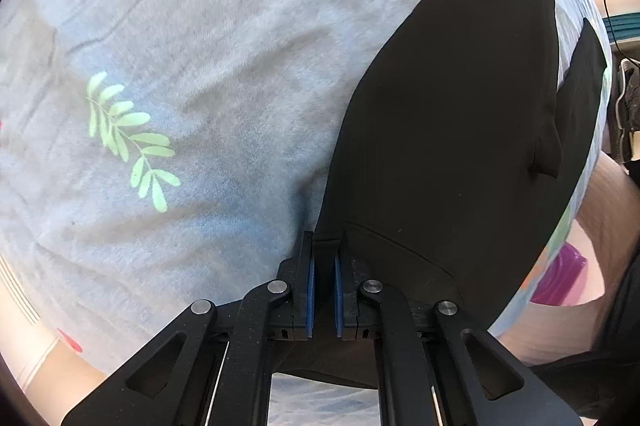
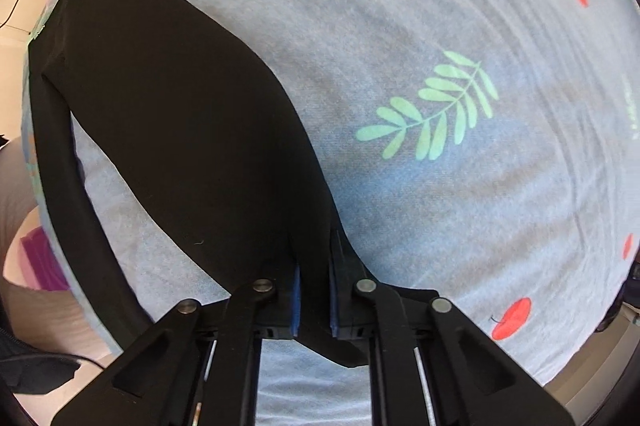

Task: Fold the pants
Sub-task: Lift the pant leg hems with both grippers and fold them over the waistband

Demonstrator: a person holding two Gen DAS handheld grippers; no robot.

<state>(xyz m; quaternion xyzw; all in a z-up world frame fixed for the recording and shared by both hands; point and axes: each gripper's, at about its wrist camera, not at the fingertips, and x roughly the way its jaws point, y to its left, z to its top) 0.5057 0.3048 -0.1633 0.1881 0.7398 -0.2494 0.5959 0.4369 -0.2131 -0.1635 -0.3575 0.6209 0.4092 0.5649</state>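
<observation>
I have both the left tongs [image 1: 324, 246] and right tongs [image 2: 314, 266] clamped on the black pants [image 1: 460, 130], stretched between them above the bed sheet [image 1: 200, 66]; no fold laid yet, I judge.

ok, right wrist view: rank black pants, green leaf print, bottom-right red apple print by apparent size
1. black pants, by far the largest
2. green leaf print
3. red apple print, smallest, though fisheye edge distortion makes its size unsure
</observation>
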